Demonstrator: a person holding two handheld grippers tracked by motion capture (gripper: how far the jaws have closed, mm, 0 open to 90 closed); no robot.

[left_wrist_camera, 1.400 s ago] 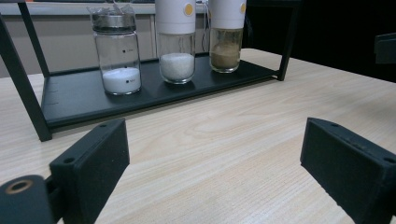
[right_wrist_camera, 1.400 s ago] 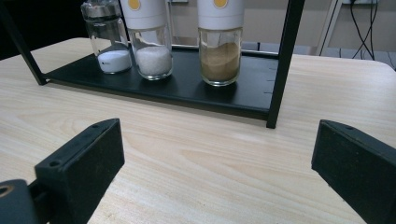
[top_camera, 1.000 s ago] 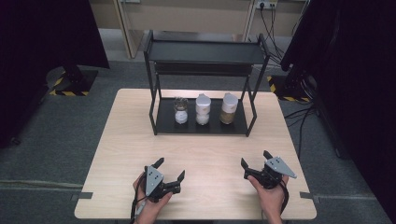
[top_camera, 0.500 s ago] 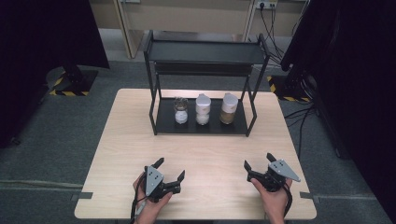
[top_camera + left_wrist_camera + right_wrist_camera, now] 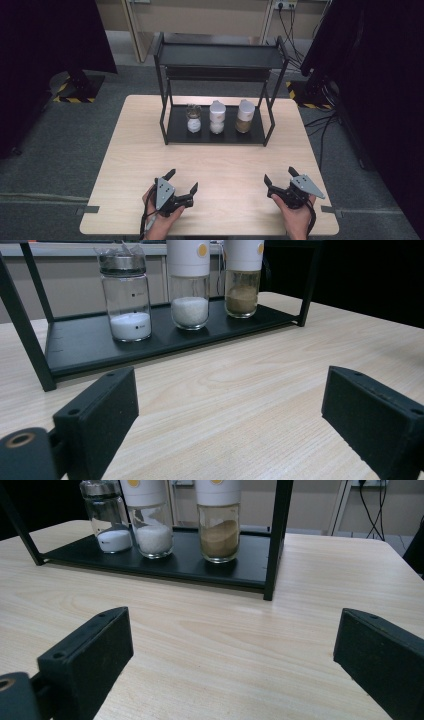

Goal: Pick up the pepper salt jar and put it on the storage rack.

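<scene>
Two grippers: we hold the left gripper and right gripper at the near edge, jaws wide, empty.
Change: right gripper drew slightly nearer us.
Jars: untouched on far rack; no reach begun.

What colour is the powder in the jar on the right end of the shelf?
Brown, in the right jar; the right gripper view shows it best.

3 jars stand upright in a row on the rack's bottom shelf: a metal-capped glass jar of white powder, a white-capped jar of white grains, and a white-capped jar of brown powder.
</scene>
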